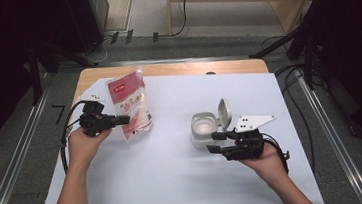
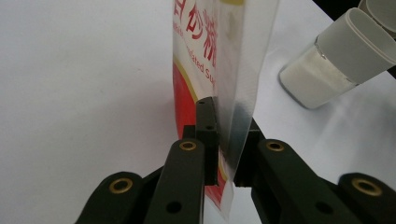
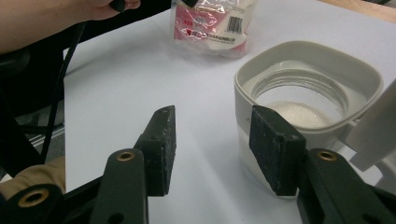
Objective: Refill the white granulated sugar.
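While I look down from the high view, my left gripper (image 1: 120,120) pinches the edge of a red-and-clear plastic bag of white sugar (image 1: 132,106) above the white table cover (image 1: 176,178), and my right gripper (image 1: 216,143) sits just beside a grey flip-lid jar of white grains (image 1: 205,127). Through the left gripper view, both jaws are clamped on the bag's clear seam (image 2: 233,107). Through the right gripper view, my jaws stand apart, one pad (image 3: 275,149) just beside or against the jar's wall (image 3: 303,70); I cannot tell which.
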{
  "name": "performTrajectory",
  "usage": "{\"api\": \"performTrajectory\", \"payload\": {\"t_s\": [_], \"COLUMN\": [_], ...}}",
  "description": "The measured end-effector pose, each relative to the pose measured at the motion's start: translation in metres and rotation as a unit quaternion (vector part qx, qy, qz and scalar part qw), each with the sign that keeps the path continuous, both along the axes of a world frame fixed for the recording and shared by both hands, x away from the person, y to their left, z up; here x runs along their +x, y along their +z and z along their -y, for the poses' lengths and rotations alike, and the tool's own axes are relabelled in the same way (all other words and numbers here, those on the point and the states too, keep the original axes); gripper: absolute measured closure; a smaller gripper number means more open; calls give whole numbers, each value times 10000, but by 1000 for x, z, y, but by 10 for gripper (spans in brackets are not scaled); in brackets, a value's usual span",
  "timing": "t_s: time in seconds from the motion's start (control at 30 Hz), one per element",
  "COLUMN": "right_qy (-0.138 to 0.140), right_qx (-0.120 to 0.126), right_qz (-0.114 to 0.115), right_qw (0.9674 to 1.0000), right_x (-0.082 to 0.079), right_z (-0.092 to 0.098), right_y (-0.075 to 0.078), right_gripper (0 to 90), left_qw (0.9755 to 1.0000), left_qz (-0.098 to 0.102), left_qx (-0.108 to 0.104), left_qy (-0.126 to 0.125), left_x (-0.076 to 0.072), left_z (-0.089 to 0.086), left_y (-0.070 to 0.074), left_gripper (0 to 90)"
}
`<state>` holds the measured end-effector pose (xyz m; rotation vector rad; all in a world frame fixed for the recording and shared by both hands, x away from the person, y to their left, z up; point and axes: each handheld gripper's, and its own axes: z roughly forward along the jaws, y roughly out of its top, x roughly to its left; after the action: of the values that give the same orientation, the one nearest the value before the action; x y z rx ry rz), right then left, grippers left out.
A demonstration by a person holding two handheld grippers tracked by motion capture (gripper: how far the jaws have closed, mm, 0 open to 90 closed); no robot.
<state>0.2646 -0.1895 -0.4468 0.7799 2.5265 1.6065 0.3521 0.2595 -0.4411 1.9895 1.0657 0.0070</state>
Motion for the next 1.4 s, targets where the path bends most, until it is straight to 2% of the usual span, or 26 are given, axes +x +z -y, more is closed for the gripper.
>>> {"api": "performTrajectory", "payload": {"t_s": [0.03,0.1,0.37,0.4,0.5,0.63,0.73,0.83,0.9,1.0,1.17,1.4], "right_qy": [-1,-23,-56,-42,-34,-43,-42,-44,-72,-87,-119,-145], "right_qx": [-3,-14,-70,-83,-105,-117,-106,-104,-110,-84,-78,-95], "right_qz": [6,1,7,13,21,19,31,34,22,43,41,33], "right_qw": [10000,10000,10000,10000,9999,9999,9999,9999,9999,9999,9999,9998], "right_x": [0,0,1,1,1,1,0,1,1,1,2,2], "right_z": [0,0,0,0,-1,-1,-1,-1,-1,0,1,1], "right_y": [0,0,-1,-1,-1,-2,-1,-1,-1,-1,0,0], "right_gripper": [519,519,519,519,518,519,519,519,520,520,520,520], "left_qw": [10000,9998,9994,9992,9990,9978,9959,9963,9972,9978,9980,9989], "left_qz": [47,142,323,361,383,475,554,507,457,402,291,184], "left_qx": [-38,98,87,178,216,339,556,558,482,400,385,286], "left_qy": [-13,-31,4,-18,-87,-328,-443,-401,-350,-354,-403,-311], "left_x": [-1,-2,-5,-5,-6,-9,-16,-20,-20,-20,-19,-18], "left_z": [0,1,1,1,3,7,8,6,5,4,2,0], "left_y": [0,1,6,7,7,7,6,3,2,0,-2,-3], "left_gripper": [855,854,832,864,887,899,894,888,880,859,838,762]}}
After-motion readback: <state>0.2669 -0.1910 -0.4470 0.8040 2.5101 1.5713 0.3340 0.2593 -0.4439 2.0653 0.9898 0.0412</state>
